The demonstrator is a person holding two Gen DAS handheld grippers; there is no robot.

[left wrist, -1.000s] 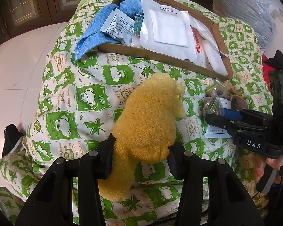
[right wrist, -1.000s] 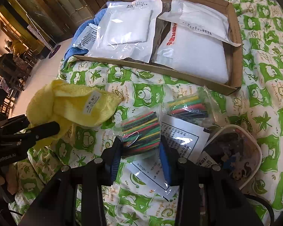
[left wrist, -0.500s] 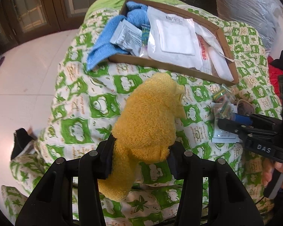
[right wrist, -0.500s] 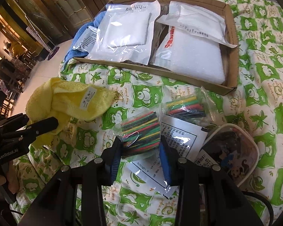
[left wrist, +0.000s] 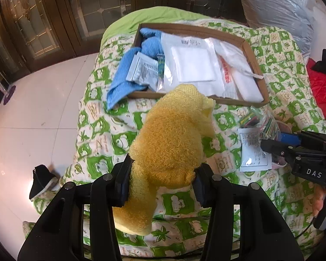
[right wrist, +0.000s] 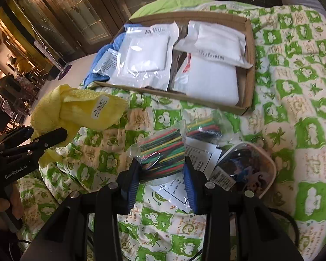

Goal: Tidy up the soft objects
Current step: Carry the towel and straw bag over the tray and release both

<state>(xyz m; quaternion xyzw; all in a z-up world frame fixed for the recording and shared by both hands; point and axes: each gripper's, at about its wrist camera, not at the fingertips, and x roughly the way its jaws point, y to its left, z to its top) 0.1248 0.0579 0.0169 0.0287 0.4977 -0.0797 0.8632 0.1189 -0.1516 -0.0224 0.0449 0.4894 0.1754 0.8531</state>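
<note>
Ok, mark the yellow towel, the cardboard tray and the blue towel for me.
yellow towel (left wrist: 169,143): left wrist view, on the fluffy bulk above the finger pads.
cardboard tray (right wrist: 248,61): right wrist view, on its right wall.
blue towel (left wrist: 119,84): left wrist view, on the part hanging over the tray's edge.

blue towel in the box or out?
Half in: the blue towel drapes over the cardboard box wall onto the quilt.

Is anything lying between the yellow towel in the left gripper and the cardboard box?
Nothing visible does. The yellow towel is clamped in the left gripper, and only bare quilt lies before the cardboard box, though packets already fill it.
</note>
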